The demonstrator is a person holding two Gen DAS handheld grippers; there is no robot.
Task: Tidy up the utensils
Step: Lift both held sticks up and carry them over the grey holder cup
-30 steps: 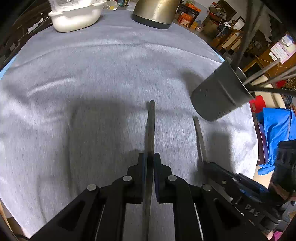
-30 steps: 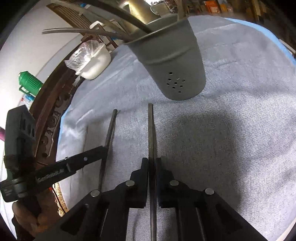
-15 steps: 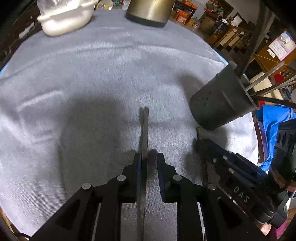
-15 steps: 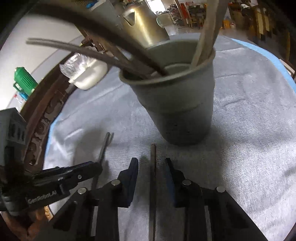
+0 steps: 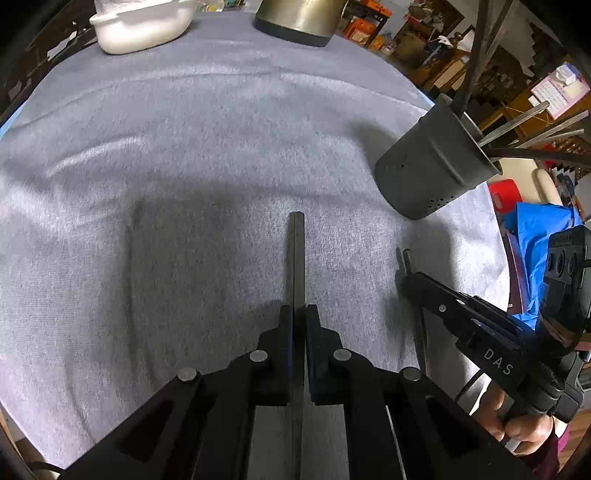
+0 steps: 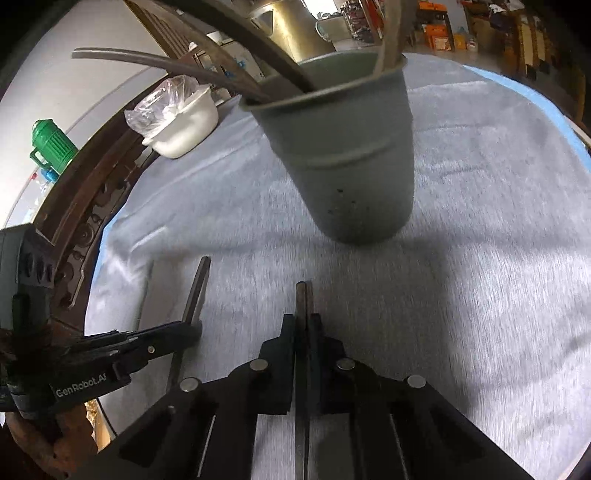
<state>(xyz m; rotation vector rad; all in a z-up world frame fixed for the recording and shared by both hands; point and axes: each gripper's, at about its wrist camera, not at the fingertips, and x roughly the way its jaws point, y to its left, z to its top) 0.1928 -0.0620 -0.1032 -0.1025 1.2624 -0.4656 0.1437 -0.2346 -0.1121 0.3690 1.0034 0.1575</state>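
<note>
Since half a second back both sets of jaws have snapped shut again, and the gray utensil cup [image 6: 343,155] sits a bit further out from my right fingers than it did then. So right now my left gripper [image 5: 300,314] is pinching a flat metal utensil handle [image 5: 296,258] edge-on, pads pressed tight on both sides, and the handle sticks straight out past the fingertips over the gray cloth [image 5: 184,147]. Same deal on the other side: my right gripper [image 6: 303,325] is clamped on its own thin metal utensil [image 6: 303,299], with only a short stub poking out ahead of the fingers. The cup stands just ahead of my right fingertips, slightly to the right of them, and it's already stuffed with several long utensils [image 6: 207,70] leaning out over the rim. From the left wrist view the cup [image 5: 436,162] is ahead and well off to the right of my left fingers, beyond the right gripper. Way out past the fingers at the far edge of the cloth there's a white dish [image 5: 144,22] with some plastic in it and a metal pot [image 5: 299,14]. Can't tell what kind of utensil either one is, only handles show.
</note>
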